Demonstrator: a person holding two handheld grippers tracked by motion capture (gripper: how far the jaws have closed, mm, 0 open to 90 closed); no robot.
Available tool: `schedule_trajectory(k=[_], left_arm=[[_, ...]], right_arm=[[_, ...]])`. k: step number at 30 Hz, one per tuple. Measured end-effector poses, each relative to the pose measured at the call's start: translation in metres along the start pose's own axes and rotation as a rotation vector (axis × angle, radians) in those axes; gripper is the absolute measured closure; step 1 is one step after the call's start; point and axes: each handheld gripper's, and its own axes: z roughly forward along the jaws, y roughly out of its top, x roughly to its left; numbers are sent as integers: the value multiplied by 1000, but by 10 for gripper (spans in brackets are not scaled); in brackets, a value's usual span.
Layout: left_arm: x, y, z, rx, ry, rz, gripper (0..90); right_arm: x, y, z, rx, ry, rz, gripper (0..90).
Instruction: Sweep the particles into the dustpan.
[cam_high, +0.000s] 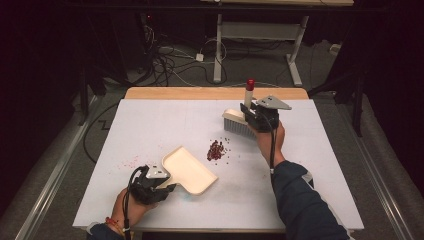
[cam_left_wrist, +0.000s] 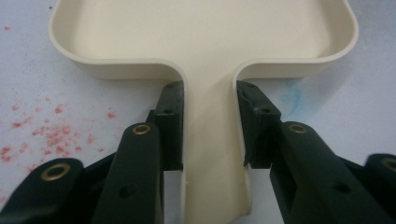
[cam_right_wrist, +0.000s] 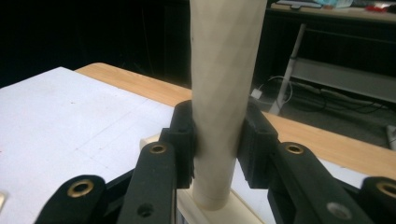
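Observation:
A cream dustpan (cam_high: 189, 169) lies on the white table sheet (cam_high: 150, 125), its handle toward me. My left gripper (cam_high: 161, 186) is shut on that handle; in the left gripper view the cream handle (cam_left_wrist: 210, 140) runs between the two black pads (cam_left_wrist: 169, 122). A small pile of dark red bits (cam_high: 216, 150) lies just right of the pan's mouth. Behind the pile stands a hand brush (cam_high: 238, 123) with grey bristles and a red-tipped handle (cam_high: 249, 85). My right gripper (cam_high: 255, 112) is shut on the brush's cream handle (cam_right_wrist: 219, 93), holding it upright.
Faint red specks (cam_high: 129, 162) stain the sheet left of the dustpan, and a bluish smear (cam_left_wrist: 292, 95) sits by the pan's handle. A wooden table edge (cam_high: 215, 93) shows at the back. Cables and a desk frame (cam_high: 260, 35) lie on the floor beyond.

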Motion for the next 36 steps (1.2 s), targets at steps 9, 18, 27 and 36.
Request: schedule_trajectory(k=[9, 18, 27, 36], left_arm=[[-8, 3, 6, -5, 25, -10, 636], [-16, 12, 15, -11, 36, -24, 636], [-20, 19, 22, -16, 42, -41, 636], [-27, 28, 32, -14, 42, -45, 635]], right_arm=[[33, -7, 6, -7, 27, -32, 704], [58, -17, -7, -24, 72, -57, 699], [72, -25, -24, -30, 132, -80, 697], [82, -27, -38, -21, 186, -65, 697]])
